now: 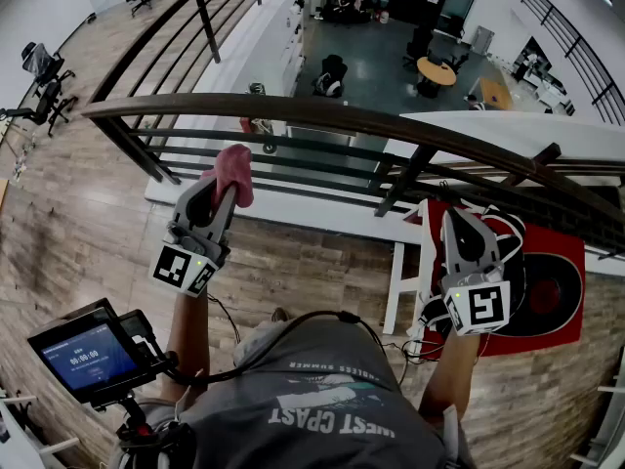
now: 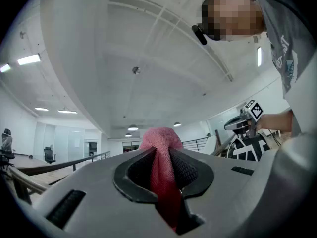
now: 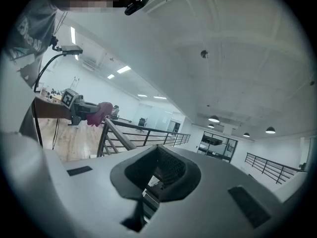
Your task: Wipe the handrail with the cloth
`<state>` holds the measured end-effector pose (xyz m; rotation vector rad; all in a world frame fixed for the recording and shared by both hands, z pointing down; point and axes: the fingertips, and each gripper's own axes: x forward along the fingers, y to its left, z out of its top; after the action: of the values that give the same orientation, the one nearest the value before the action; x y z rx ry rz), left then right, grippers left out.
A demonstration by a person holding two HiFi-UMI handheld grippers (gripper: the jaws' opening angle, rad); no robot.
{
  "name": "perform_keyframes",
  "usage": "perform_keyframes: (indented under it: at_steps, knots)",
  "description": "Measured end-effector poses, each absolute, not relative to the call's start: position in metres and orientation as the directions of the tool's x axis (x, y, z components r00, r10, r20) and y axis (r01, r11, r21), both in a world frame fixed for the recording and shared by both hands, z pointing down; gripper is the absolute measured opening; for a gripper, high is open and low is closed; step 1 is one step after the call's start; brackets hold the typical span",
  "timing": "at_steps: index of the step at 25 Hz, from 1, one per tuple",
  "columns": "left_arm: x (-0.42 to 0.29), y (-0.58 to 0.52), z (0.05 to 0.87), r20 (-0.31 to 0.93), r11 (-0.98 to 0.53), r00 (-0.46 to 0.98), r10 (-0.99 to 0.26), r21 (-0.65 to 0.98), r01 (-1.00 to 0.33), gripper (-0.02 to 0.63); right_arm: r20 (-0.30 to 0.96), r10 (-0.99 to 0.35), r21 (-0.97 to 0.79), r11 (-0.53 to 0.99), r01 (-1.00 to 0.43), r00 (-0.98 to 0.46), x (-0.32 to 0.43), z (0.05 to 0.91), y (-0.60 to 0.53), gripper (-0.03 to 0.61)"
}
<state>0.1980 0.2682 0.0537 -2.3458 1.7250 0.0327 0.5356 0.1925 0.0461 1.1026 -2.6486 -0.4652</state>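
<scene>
**While the left tool pinches the pink cloth, the right tool carries nothing**

Where its two jaws close in the left gripper view, the left tool (image 2: 159, 156) has a pink knitted cloth (image 2: 159, 137) clamped between the dark ribbed pads. A rounded wad bulges past the tips and a strip runs back down the slot. In the head view the left tool (image 1: 217, 199) points up and away from the person, with the cloth (image 1: 234, 169) bunched at its end. The cloth sits just short of the dark rounded metal handrail (image 1: 322, 115), over the thinner bars under it. No view shows it touching the top rail.

The right tool (image 3: 157, 155) has its jaws drawn almost together, leaving only a thin slit lower down, and nothing lies between them. In the head view the right tool (image 1: 463, 229) is raised near the slanted post at the right end of the railing, well apart from the left tool. From the right gripper view the cloth (image 3: 100, 112) shows as a small pink lump beside the top rail (image 3: 119, 134).

The railing runs along the edge of a wood-plank floor (image 1: 78, 233), beyond which lies a lower level. A red mat with a black pattern (image 1: 571, 296) lies on the floor near that edge, under the right tool. A small lit screen on a mount (image 1: 83, 355) sits at the person's left side.
</scene>
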Motion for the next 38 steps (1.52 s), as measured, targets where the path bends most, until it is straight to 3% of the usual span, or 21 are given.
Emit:
perform_keyframes:
  at_steps: [13, 20, 27, 38]
  knots:
    - [0.216, 0.277, 0.055, -0.131, -0.286, 0.310, -0.942, -0.169, -0.943, 0.066, 0.052, -0.706, 0.356, 0.674, -0.647, -0.707, 0.539, 0.042, 0.197, 0.005]
    - [0.203, 0.280, 0.067, -0.111, -0.255, 0.275, -0.955, -0.165, -0.953, 0.066, 0.038, -0.638, 0.449, 0.698, -0.558, -0.769, 0.472, 0.051, 0.195, 0.006]
    - [0.170, 0.306, 0.088, -0.112, -0.182, 0.203, -0.973, -0.170, -0.968, 0.066, 0.034, -0.571, 0.428, 0.750, -0.504, -0.820, 0.415, 0.068, 0.196, 0.006]
    - [-0.028, 0.357, 0.088, -0.143, -0.100, 0.128, -0.981, -0.188, -0.977, 0.066, 0.011, -0.526, 0.444, 0.764, -0.467, -0.850, 0.216, 0.058, 0.226, 0.006]
